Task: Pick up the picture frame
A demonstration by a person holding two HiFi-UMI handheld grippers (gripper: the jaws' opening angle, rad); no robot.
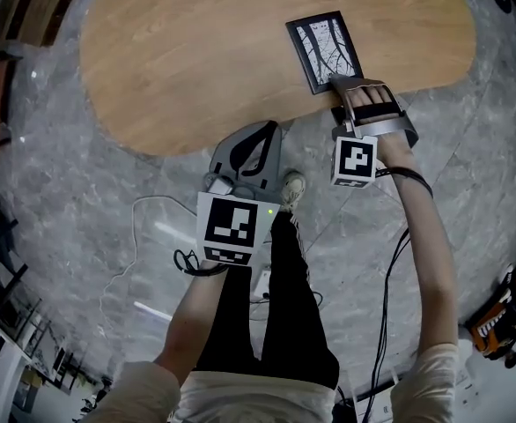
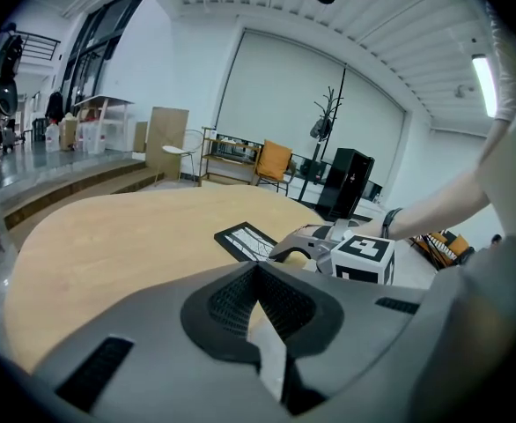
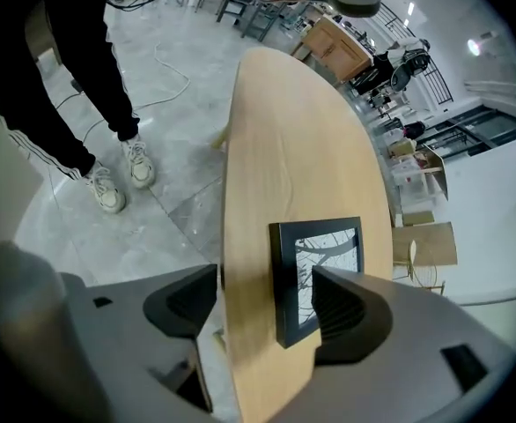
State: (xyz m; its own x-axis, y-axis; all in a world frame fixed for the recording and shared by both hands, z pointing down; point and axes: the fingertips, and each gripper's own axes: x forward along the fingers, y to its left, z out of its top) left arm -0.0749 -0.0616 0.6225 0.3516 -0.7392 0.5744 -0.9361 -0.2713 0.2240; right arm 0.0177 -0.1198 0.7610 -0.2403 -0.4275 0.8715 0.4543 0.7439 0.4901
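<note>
The left gripper hangs just short of the worktop, its fingers closed together on nothing. Farther out, the right gripper has its fingers spread wide astride the worktop's edge. The picture frame lies flat, its near end between them and ungripped, the rest reaching beyond.

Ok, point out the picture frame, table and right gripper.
picture frame (image 1: pixel 325 49), head view, its printed centre.
table (image 1: pixel 196 60), head view, bare wooden top.
right gripper (image 3: pixel 265 278), right gripper view, between its jaws.
</note>
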